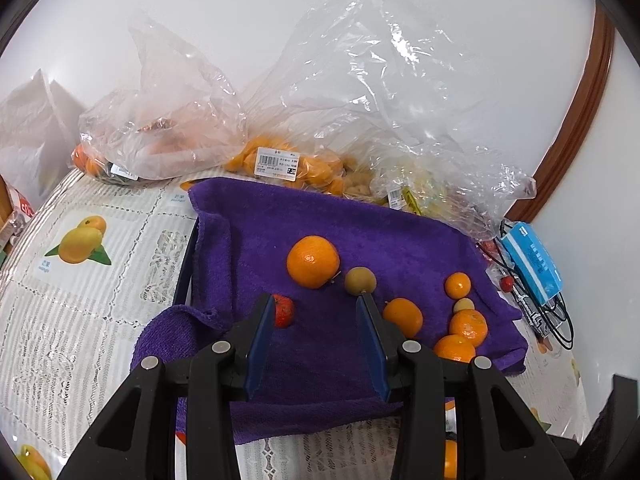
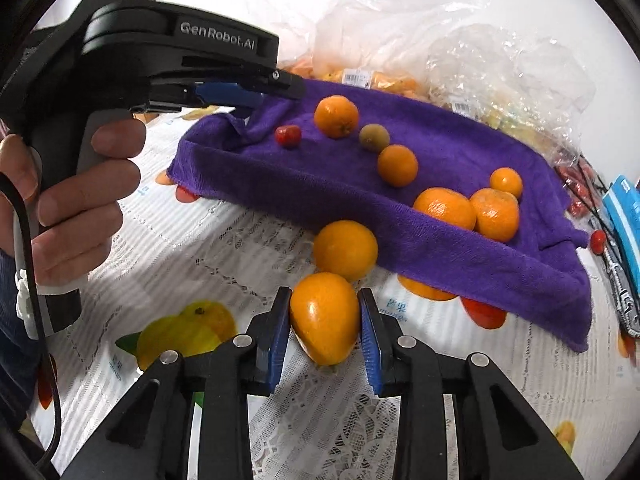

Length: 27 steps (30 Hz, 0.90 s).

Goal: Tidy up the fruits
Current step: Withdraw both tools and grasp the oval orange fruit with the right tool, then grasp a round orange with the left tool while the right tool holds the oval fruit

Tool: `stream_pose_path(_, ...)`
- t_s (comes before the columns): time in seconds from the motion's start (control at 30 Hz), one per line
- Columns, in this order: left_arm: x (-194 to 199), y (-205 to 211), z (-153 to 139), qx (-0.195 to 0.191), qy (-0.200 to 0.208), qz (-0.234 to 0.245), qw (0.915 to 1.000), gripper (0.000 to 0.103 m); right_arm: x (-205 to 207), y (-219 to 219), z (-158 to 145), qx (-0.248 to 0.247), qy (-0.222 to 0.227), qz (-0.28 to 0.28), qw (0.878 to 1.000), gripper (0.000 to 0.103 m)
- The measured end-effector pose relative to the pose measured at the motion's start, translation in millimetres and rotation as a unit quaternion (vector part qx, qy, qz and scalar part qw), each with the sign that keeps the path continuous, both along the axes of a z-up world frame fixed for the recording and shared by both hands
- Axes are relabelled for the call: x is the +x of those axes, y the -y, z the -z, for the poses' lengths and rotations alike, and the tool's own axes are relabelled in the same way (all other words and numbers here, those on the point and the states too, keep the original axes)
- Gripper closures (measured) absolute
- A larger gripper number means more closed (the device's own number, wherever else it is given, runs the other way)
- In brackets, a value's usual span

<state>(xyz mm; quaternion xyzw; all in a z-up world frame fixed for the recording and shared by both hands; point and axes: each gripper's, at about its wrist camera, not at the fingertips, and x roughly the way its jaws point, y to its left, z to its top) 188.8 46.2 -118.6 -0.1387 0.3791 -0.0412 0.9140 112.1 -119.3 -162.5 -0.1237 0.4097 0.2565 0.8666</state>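
A purple towel [image 1: 400, 236] [image 2: 460, 152] lies on the table with loose fruit on it. A large orange [image 1: 313, 261] [image 2: 336, 116], a greenish-brown fruit [image 1: 360, 280] [image 2: 374, 138], a small red fruit [image 1: 283, 311] [image 2: 288, 135] and several small oranges [image 1: 403, 317] [image 2: 397, 165] sit there. My left gripper [image 1: 316, 304] is open and empty above the towel, the red fruit by its left finger. My right gripper [image 2: 325, 304] is shut on an orange mango-shaped fruit [image 2: 325, 318] just above the tablecloth. A round orange [image 2: 345, 250] lies ahead of it against the towel's edge.
Clear plastic bags [image 1: 360, 100] of fruit with price labels stand behind the towel by the white wall. A blue box [image 1: 530, 262] and black cables lie to the right. The tablecloth [image 1: 80, 280] is white lace with fruit prints. The left gripper's body [image 2: 168, 60] shows in the right wrist view.
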Motion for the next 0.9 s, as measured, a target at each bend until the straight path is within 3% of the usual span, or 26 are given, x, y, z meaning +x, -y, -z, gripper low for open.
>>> stream_pose_path(0.13,-2.2,6.9,3.5,0.012,0.002,0.005,0.9999,0.063,-3.8,17.3,-16.5,0.041,0.024,0.006,0.999,0.07)
stream_pose_path(0.37,-12.2,21.5,2.6,0.034,0.012,0.018,0.9992,0.063,5.3,61.1,-32.2,0.075,0.066,0.081,0.992,0.07)
stream_pose_path(0.53,-33.1,35.7,-0.7,0.023,0.028,0.047,0.9982,0.063,10.3,88.9,-29.0,0.065,0.075,0.134,0.986,0.07)
stream_pose_path(0.67,-56.4,53.5,0.7,0.037,0.044,0.067,0.9961,0.063,11.9,106.6,-28.1,0.059,0.074,0.166,0.982,0.07)
stream_pose_path(0.9,-70.9,76.9,16.5,0.043,0.019,0.101,0.9937,0.063,-1.0,127.3,-30.7,0.057,0.091,0.189,0.976,0.07)
